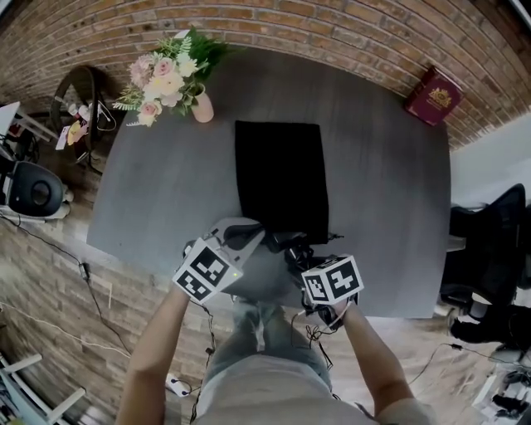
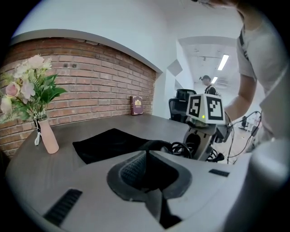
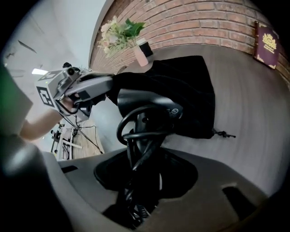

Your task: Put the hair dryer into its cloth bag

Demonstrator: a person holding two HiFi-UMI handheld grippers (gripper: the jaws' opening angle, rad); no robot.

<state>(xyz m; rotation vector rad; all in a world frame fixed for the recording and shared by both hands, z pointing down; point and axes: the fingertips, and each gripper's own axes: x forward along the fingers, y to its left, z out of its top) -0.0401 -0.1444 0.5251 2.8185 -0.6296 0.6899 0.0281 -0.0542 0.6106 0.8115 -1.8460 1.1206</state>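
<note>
the cloth bag (image 1: 282, 178) is laid flat at the middle of the table (image 1: 373, 183). at its near end the hair dryer (image 1: 286, 242) is held, with the left gripper (image 1: 255, 235) just to its left and the right gripper (image 1: 299, 254) to its right. a vase of flowers (image 1: 202, 106) is set behind the bag, to the left; a book (image 1: 433, 96) is stood at the far right, against the wall (image 1: 332, 25).

Soft, even indoor light covers the desk (image 1: 373, 166); shadows are faint. The cloth bag (image 1: 280, 178) reads flat black, a ceiling strip (image 2: 223, 62) glares, and fisheye bends every edge.
</note>
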